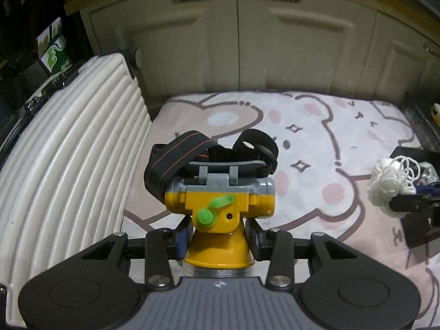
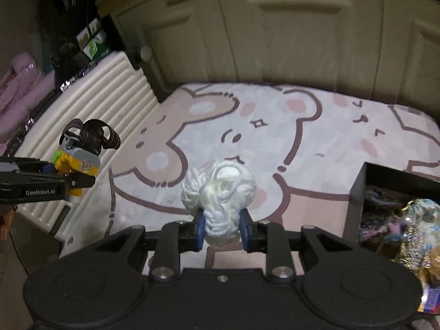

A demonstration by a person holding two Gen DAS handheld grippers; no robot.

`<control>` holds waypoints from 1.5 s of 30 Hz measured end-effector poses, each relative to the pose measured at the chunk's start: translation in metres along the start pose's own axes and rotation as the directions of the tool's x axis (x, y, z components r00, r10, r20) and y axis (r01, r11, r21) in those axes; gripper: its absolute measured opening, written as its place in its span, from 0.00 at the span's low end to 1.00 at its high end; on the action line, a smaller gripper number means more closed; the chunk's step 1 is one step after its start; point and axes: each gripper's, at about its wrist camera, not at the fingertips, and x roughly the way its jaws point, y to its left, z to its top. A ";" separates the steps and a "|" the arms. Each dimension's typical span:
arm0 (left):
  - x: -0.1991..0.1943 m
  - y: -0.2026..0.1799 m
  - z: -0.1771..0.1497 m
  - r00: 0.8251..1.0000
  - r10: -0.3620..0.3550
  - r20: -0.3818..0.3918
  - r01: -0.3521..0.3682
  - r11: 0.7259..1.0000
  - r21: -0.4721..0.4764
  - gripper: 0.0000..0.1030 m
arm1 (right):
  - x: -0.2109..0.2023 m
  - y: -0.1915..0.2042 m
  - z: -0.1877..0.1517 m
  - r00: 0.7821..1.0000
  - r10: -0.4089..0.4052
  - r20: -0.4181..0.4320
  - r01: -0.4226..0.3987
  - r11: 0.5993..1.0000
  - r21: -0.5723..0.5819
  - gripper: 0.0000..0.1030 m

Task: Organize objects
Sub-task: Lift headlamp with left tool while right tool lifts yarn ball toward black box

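My left gripper [image 1: 218, 236] is shut on a yellow and grey headlamp [image 1: 220, 200] with a green switch and a black elastic strap [image 1: 192, 151], held above the pink bear-print mat [image 1: 316, 126]. It also shows in the right wrist view [image 2: 78, 159], at the left, beside the suitcase. My right gripper [image 2: 221, 229] is shut on a white ball of yarn [image 2: 220, 192], held above the mat [image 2: 275, 115]. The yarn also shows at the right of the left wrist view [image 1: 390, 181].
A white ribbed suitcase [image 1: 68, 151] lies along the mat's left side. Cream cabinet doors [image 1: 247, 41] stand behind the mat. A black box [image 2: 385, 192] at the right holds colourful yarn and bagged items [image 2: 412, 225].
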 end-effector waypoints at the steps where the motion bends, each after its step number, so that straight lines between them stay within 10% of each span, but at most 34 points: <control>1: -0.004 -0.004 0.001 1.000 0.000 0.005 0.000 1.000 0.001 0.41 | -0.004 -0.001 0.000 1.000 -0.002 0.010 0.002 1.000 0.001 0.25; 45: -0.020 -0.158 0.030 0.983 -0.156 0.092 0.148 0.985 0.089 0.41 | -0.087 -0.102 -0.012 0.970 -0.143 0.196 0.130 0.988 0.079 0.25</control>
